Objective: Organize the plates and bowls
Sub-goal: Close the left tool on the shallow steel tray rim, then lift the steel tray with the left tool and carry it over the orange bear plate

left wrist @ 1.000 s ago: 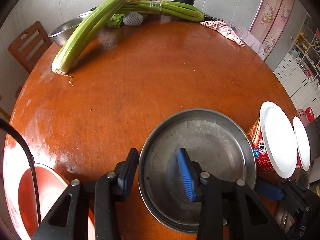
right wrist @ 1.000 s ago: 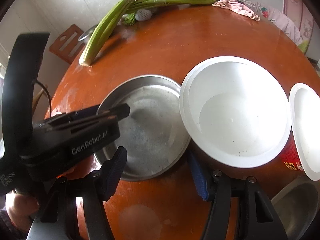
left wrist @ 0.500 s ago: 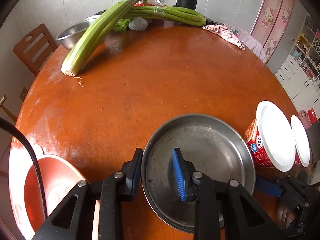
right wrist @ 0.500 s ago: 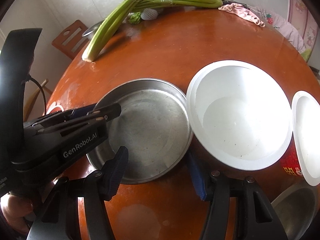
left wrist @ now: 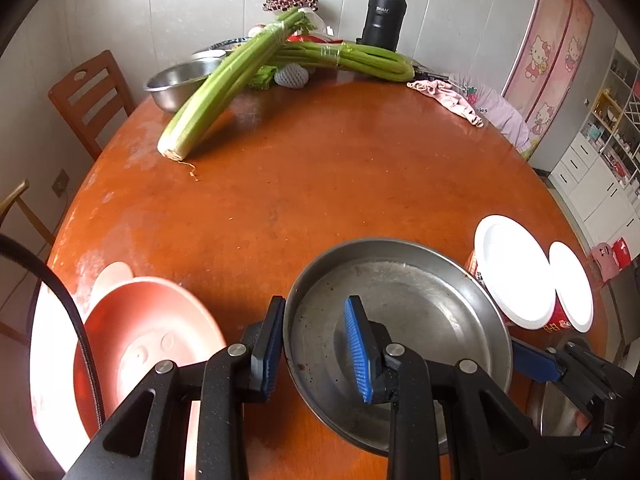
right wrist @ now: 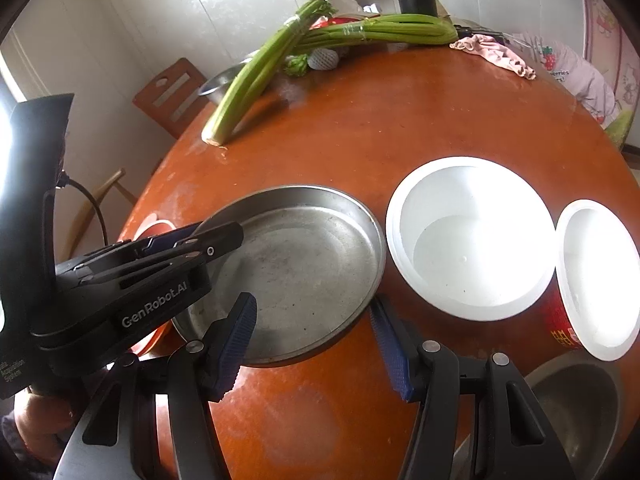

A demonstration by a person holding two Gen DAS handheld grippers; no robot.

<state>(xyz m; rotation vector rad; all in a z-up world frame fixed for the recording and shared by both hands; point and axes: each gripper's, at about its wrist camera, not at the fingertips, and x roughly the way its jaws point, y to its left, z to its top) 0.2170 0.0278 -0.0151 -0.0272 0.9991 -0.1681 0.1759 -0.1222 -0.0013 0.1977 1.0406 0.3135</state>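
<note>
Two blue-padded fingers of the left gripper (left wrist: 316, 346) straddle the near-left rim of the steel plate (left wrist: 420, 308), one pad outside the wall and one inside over the plate's floor, with a clear gap on either side of the metal, so the jaws stand part open and grip nothing that I can see. The right gripper (right wrist: 316, 344) hangs at the near edge of the tabletop (right wrist: 380, 128) with its jaws spread wide; its left pad overlaps the plate's near rim in view and its right pad sits just off the plate's right side, and whether either touches I cannot tell. Just right of the plate stand two white-lined bowls with red printed sides: the larger white bowl (right wrist: 472, 240), then a smaller white bowl (right wrist: 600, 280) cut by the frame. Their red walls are mostly hidden beneath the rims. At the near-right corner of view a steel bowl (right wrist: 576, 404) shows only in part behind the right gripper's frame. To the left of the plate, at the tabletop's near-left edge, lies a pink bowl (left wrist: 148, 332) with a pig face, partly washed out by glare and crossed by a black cable. Along the far edge lie two bundles of celery (left wrist: 224, 88), another steel basin (left wrist: 176, 84) half covered by the stalks, a black flask (left wrist: 384, 16) and a pink cloth (left wrist: 448, 96).
</note>
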